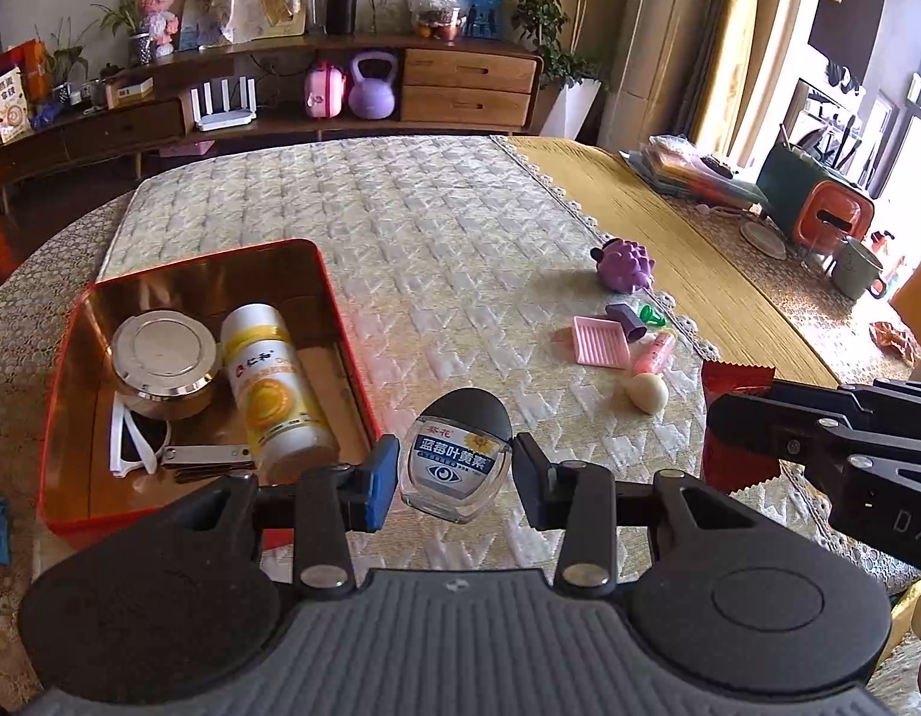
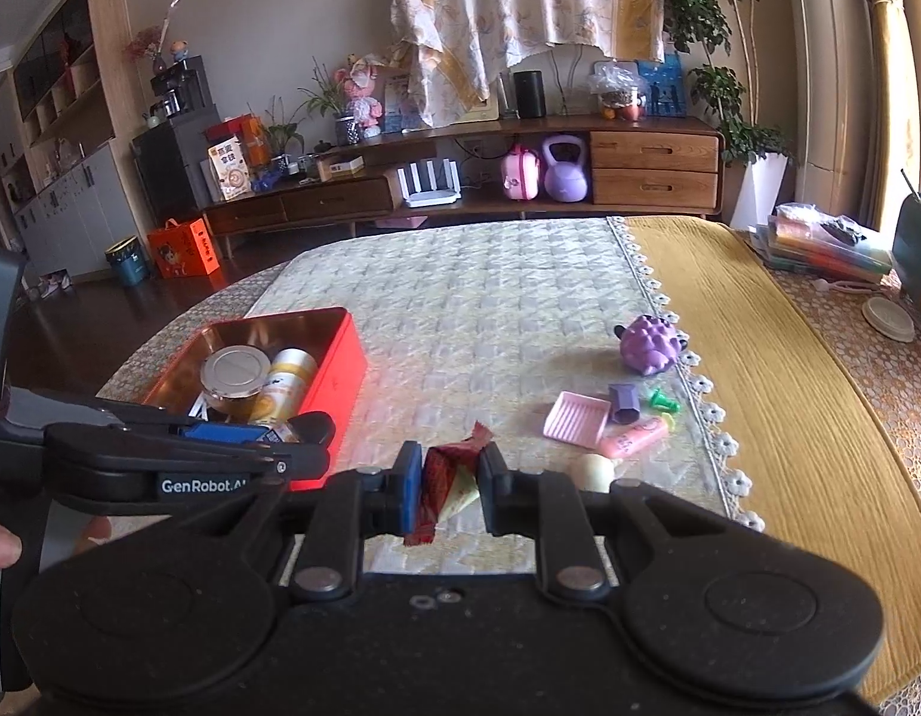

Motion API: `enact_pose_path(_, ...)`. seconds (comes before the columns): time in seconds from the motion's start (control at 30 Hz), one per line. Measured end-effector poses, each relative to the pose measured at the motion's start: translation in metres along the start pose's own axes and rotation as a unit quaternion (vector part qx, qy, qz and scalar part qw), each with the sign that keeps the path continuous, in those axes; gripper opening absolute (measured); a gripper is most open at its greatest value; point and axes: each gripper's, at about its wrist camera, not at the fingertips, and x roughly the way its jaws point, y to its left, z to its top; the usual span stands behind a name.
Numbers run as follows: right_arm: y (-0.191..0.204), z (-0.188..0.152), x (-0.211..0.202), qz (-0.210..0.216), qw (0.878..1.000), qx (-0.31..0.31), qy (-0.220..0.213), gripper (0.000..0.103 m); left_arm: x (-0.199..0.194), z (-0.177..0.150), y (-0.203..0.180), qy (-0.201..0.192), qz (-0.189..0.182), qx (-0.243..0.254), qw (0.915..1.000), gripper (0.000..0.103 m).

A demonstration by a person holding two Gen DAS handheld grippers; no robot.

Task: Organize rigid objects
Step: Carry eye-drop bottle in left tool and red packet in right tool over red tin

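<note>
A small clear bottle with a dark cap and a blue label [image 1: 457,456] stands on the quilted cloth between the fingers of my left gripper [image 1: 454,480]. The jaws are open with gaps on both sides. The red tin box [image 1: 60,394] lies just to its left, holding a round silver tin [image 1: 162,361], a white and yellow bottle [image 1: 275,388], white sunglasses and a metal clip. My right gripper [image 2: 451,486] is shut on a red snack packet [image 2: 442,480]; in the left wrist view the packet [image 1: 735,417] shows at the right.
Loose items lie to the right on the cloth: a purple grape toy [image 2: 648,343], a pink ridged tray [image 2: 576,417], a purple block [image 2: 624,403], a green piece [image 2: 663,400], a pink tube [image 2: 633,438] and a cream egg shape [image 2: 591,471]. A yellow runner [image 2: 758,388] lies beyond.
</note>
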Motion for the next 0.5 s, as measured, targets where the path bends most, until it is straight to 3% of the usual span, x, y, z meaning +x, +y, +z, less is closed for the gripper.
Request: enact_pose_path(0.5, 0.055, 0.017, 0.039, 0.031, 0.999, -0.032, 0.020, 0.019, -0.019, 0.000, 0.075, -0.019, 0.036, -0.043, 0.9983, 0.040)
